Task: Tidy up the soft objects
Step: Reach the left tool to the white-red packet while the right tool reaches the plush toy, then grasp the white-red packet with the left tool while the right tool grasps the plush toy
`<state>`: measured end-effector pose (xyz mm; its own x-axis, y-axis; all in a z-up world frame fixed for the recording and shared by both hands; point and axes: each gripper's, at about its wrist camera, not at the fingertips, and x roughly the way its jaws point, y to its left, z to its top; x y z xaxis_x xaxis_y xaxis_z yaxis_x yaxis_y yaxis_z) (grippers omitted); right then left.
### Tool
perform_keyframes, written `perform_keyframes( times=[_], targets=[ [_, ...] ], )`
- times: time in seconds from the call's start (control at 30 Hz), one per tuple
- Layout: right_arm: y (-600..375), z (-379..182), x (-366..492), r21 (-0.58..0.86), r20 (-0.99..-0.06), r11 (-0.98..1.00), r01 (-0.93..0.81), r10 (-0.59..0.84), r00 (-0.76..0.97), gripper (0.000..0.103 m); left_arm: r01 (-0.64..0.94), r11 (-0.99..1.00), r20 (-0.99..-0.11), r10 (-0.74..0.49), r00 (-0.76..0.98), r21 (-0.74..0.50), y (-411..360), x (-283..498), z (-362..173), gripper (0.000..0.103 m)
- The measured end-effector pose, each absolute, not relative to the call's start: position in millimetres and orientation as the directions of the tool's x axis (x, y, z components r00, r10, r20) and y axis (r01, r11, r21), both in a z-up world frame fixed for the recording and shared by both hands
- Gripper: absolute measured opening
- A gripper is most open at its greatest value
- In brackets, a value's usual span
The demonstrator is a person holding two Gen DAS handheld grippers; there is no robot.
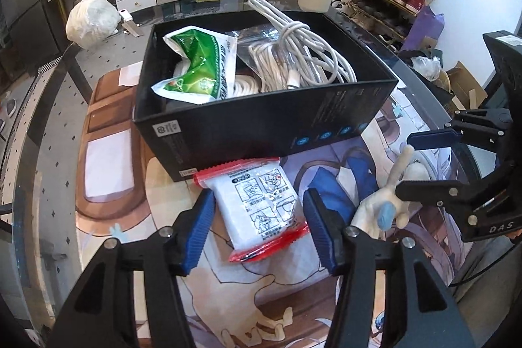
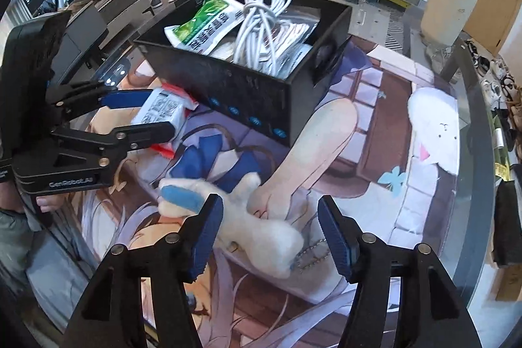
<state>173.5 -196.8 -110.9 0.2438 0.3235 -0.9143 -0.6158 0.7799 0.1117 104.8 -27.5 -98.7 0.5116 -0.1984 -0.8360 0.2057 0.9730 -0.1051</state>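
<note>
The left claw [image 1: 259,227], released, is straddling the wipes packet [image 1: 257,211]; the right claw [image 2: 270,234], released, is straddling the plush toy [image 2: 248,217], both aligning for boxing.

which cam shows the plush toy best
The right wrist view: the plush toy lies whole between the open right gripper fingers. The left wrist view catches only part of it at the side, partly behind that gripper.

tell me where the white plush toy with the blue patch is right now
The white plush toy with the blue patch lies on the printed mat, between the right gripper's open fingers, in front of the black box.
</note>
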Motion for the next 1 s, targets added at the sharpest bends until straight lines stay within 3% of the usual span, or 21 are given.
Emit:
perform_keyframes(
  times=[0.33,0.47,0.7,0.87,0.93,1.0],
  targets=[
    [-179,-115,141,0.167,-0.923,0.675,-0.719,0.363,0.127,0.062,0.202,0.974,-0.837,-0.191,0.513,-0.098,-26,104,-99,0.056],
    [-180,-98,140,0.062,-0.905,0.690,-0.721,0.344,0.252,0.062,0.202,0.974,-0.839,-0.190,0.510,-0.097,-28,103,-99,0.056],
    [-182,-87,119,0.017,-0.921,0.596,-0.803,0.323,0.220,0.062,0.208,0.973,-0.845,-0.194,0.498,-0.101,-28,103,-101,0.057],
    [-172,-108,109,-0.021,-0.943,0.570,-0.821,0.261,0.205,0.068,0.207,0.974,-0.858,-0.183,0.480,-0.092,-33,107,-108,0.057],
    [-165,-118,109,-0.003,-0.953,0.564,-0.826,0.248,0.173,0.067,0.222,0.973,-0.860,-0.170,0.480,-0.068,-37,106,-108,0.048],
    [-158,-123,111,0.017,-0.953,0.584,-0.811,0.255,0.164,0.066,0.231,0.969,-0.861,-0.187,0.473,-0.083,-35,105,-108,0.046]
  ],
)
